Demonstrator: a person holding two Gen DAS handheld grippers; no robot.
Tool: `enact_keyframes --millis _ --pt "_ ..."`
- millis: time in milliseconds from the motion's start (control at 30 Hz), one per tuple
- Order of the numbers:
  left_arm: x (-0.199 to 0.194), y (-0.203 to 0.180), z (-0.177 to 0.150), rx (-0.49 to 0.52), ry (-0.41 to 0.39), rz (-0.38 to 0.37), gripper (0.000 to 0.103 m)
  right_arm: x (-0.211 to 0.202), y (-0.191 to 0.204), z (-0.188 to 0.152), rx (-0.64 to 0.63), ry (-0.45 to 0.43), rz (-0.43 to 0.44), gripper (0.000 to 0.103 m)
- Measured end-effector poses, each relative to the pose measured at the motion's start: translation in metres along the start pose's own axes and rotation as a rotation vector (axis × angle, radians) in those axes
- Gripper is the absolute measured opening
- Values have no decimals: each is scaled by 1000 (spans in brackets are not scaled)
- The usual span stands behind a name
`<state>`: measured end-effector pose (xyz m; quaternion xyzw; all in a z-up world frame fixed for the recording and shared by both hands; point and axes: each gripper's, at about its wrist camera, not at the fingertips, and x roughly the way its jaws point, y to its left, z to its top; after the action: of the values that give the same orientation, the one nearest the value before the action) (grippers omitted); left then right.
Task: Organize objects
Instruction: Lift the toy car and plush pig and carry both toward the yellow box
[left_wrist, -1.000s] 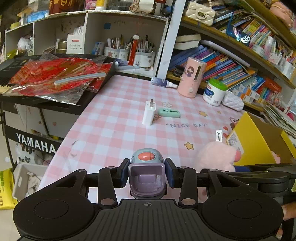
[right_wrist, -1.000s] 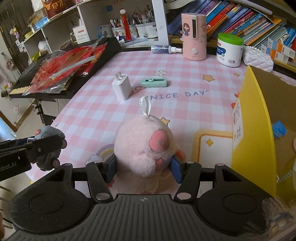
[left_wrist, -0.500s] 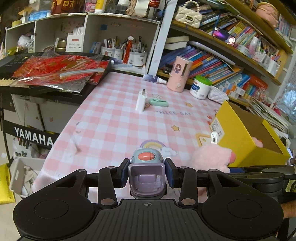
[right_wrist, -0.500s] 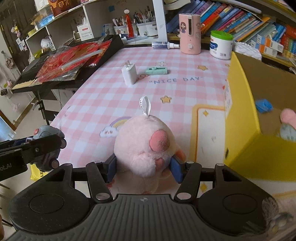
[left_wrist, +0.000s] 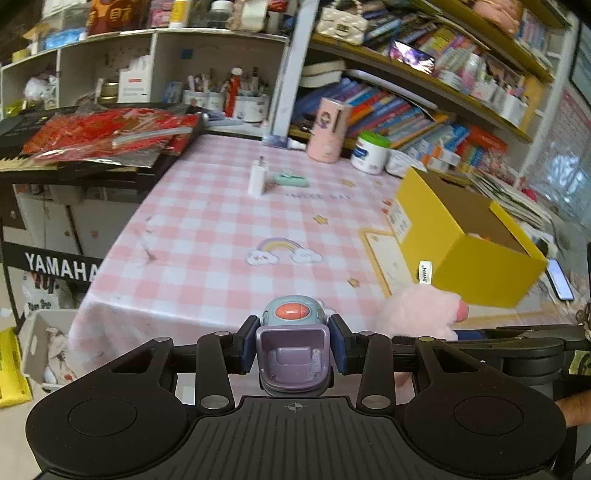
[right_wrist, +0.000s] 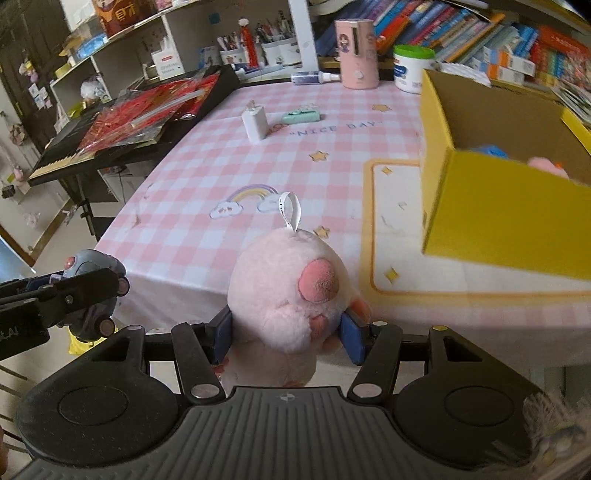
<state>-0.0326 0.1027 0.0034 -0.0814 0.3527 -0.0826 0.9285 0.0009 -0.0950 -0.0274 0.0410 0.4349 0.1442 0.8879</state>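
Pink and fluffy, the plush toy (right_wrist: 288, 291) sits squeezed between the two blue pads of the right claw (right_wrist: 286, 332). The left claw (left_wrist: 294, 349) is closed on a small purple and grey toy car (left_wrist: 294, 350) with an orange button on top. Both claws are only partly closed, because the toys fill the gap between the pads.

Compared with a second ago, both hands have pulled back from the middle of the table (left_wrist: 207, 236). The near edge of the pink checked cloth now shows in both views, and the toys hang out past that edge, over the floor. The yellow box (right_wrist: 491, 206) looks farther ahead now, and more of its open top shows. A few things already lie inside it.

This looks like a carry step. Both toys are off the table and safe in the claws, so the next job is probably to bring them over the box and let go.

The white charger (right_wrist: 254, 123) and the green thing (right_wrist: 301, 116) beside it wait on the table, near the far side.
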Motion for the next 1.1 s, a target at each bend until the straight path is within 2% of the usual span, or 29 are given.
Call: enact_keyframes --millis 467,1100 --pt "0 -45 -21 120 48 -130 38 -39 -35 -50 141 -17 -92 56" --pt "32 -121 -16 284 95 -318 38 -79 -106 -80 353 -51 -254 56"
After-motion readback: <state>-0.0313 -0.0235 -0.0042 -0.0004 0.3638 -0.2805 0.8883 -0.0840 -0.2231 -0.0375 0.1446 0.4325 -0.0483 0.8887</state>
